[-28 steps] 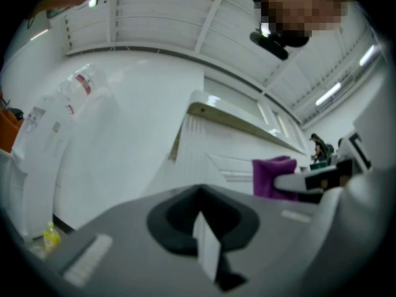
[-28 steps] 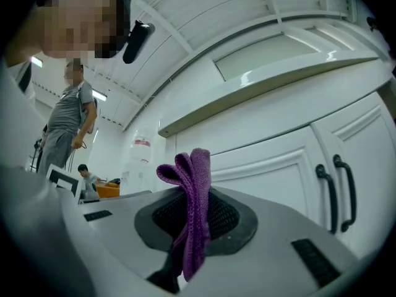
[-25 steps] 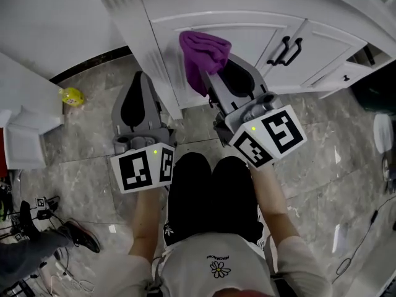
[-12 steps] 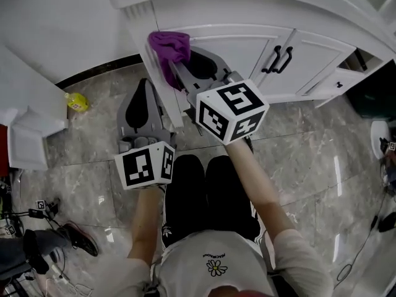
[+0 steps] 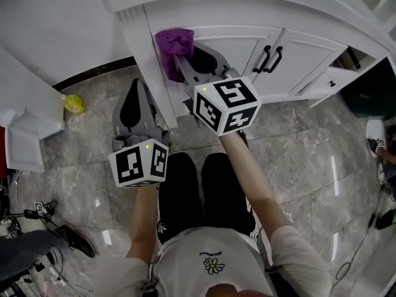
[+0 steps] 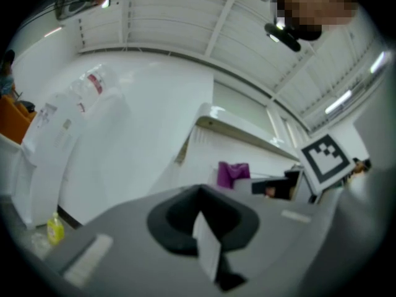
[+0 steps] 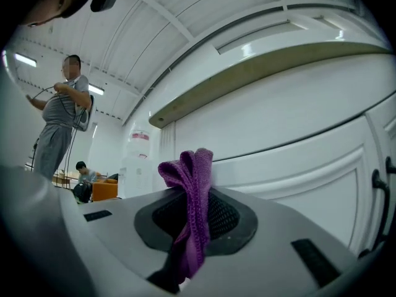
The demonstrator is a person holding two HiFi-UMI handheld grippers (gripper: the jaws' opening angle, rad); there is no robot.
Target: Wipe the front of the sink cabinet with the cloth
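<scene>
The purple cloth (image 5: 174, 47) is bunched at the upper left corner of the sink cabinet's (image 5: 238, 42) left door, just beside the fluted white post at the cabinet's end. From the head view it seems to press on the door panel, though I cannot confirm the contact. My right gripper (image 5: 181, 60) has its jaws clamped on the cloth: in the right gripper view the cloth (image 7: 192, 209) runs up between the two jaws as a folded strip and pokes out above the tips, with the door's raised frame right behind it. That gripper (image 7: 192, 228) is held high, arm stretched forward. A pair of black door handles (image 5: 268, 59) sits to the right, well apart from the cloth.

My left gripper (image 5: 137, 86) hangs lower, near the foot of the post above the grey marble floor (image 5: 297, 153), jaws pressed together with nothing between them; the left gripper view (image 6: 202, 223) shows the same. A small yellow bottle (image 5: 73, 103) lies on the floor by the wall.
</scene>
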